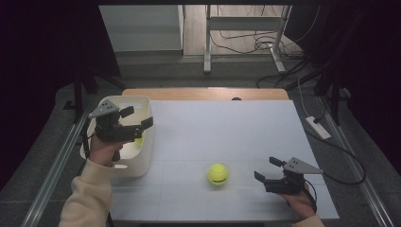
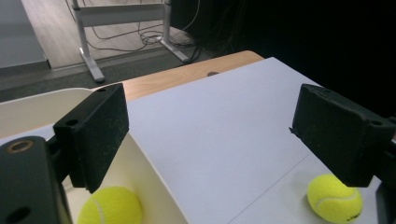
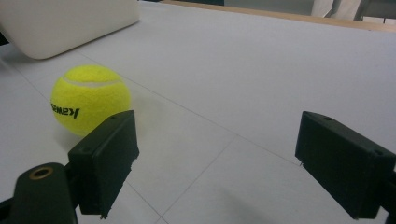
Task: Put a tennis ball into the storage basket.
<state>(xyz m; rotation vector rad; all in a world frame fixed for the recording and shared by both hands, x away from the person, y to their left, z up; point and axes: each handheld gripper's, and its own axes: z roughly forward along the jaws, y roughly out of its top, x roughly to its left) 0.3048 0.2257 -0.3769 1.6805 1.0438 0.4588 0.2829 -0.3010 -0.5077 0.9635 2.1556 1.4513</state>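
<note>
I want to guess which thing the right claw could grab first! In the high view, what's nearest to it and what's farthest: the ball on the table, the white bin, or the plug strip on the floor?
1. The tennis ball on the table, just to the left of the right claw.
2. The plug strip, on the floor past the table's right edge.
3. The white bin, across at the table's left edge.
</note>
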